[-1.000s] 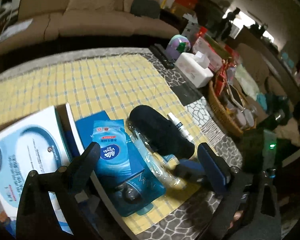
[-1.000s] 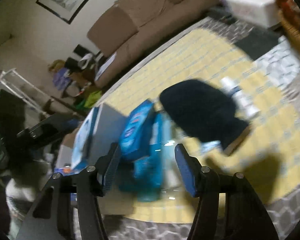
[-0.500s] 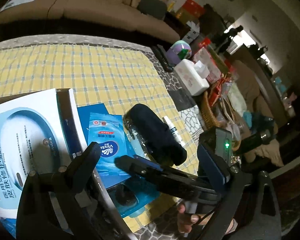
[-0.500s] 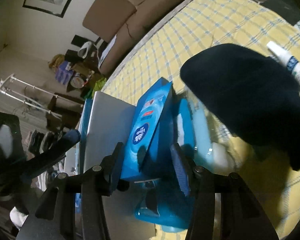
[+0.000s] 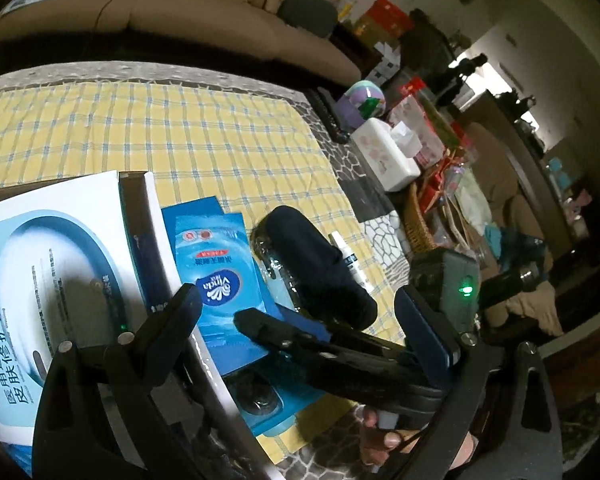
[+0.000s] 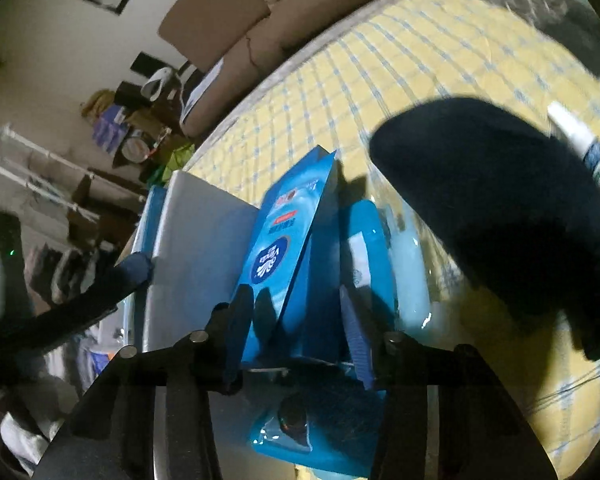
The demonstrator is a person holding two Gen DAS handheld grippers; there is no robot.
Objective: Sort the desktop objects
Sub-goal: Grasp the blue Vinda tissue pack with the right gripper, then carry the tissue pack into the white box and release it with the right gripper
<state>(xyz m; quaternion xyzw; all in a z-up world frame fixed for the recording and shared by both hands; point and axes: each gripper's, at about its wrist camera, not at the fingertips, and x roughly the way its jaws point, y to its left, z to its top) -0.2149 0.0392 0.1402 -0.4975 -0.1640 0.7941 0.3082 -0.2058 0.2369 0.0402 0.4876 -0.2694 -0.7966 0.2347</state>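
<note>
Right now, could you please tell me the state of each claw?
Left claw: open, holding nothing.
Right claw: closing around the blue tissue pack, pads not yet pressing.

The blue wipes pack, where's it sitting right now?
In the right wrist view the blue wipes pack stands centre frame between the closing right gripper jaws, beside the white box.

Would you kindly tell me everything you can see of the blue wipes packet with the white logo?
The blue wipes packet is a flat, glossy soft pack with a white oval logo, red seals and a crimped far end. It leans on edge against the white box, above a blue blister pack on the yellow checked cloth. The right gripper straddles its near end, fingers closing; whether both pads press it cannot be told.
</note>
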